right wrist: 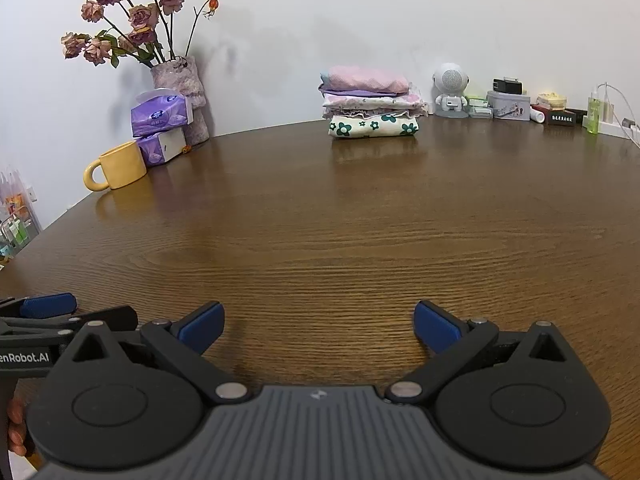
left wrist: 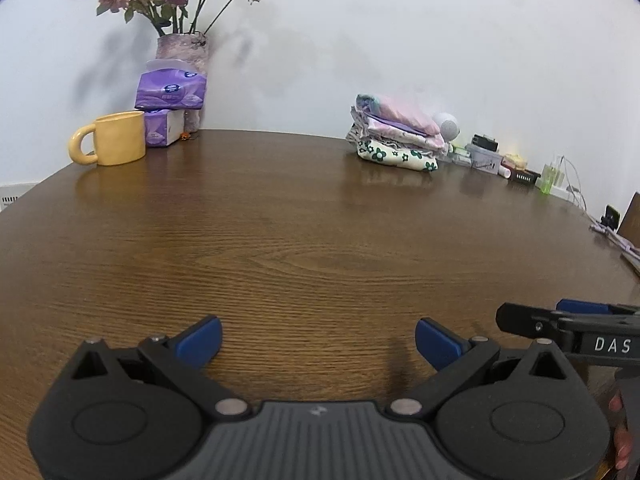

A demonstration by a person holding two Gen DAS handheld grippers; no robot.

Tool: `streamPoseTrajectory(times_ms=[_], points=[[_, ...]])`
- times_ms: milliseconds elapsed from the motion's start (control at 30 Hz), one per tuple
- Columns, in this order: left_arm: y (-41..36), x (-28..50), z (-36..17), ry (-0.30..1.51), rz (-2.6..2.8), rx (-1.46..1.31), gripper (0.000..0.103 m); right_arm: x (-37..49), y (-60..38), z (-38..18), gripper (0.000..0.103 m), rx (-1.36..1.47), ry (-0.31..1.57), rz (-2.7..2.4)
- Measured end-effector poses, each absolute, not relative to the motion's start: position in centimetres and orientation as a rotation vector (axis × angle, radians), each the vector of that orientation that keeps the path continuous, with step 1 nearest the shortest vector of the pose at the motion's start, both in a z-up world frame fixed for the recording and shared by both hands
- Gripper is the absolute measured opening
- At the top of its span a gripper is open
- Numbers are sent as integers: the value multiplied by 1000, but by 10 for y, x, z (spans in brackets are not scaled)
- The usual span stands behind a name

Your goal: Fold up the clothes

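Both grippers spread wide, holding nothing over the wood table (right wrist: 320,220): left gripper (left wrist: 318,340), right gripper (right wrist: 318,326) marked "DAS", folded clothes stack (right wrist: 372,102) at 12 o'clock.

The table (right wrist: 320,220) is dark brown with wavy wood grain. On the far stack of folded clothes (right wrist: 372,102), pink lies on top, then lilac, then pale frilled prints, and cream with green flowers (white-centred) at the bottom. Far left, the mug (right wrist: 120,165) is yellow, the tissue packs (right wrist: 160,120) purple, the flowers (right wrist: 120,20) dusty pink. Both grippers' fingertips (right wrist: 200,326) are blue on black.
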State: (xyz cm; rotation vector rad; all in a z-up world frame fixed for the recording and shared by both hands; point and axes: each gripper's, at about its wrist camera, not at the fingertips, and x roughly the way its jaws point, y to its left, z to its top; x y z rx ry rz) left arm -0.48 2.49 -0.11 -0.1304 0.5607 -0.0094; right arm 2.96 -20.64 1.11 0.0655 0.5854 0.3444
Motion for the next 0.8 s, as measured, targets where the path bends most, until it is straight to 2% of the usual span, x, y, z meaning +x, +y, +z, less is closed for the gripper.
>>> streamPoseTrajectory(times_ms=[800], points=[[18, 0, -1, 582, -25, -77, 103, 31, -208, 11, 103, 75, 589, 338]])
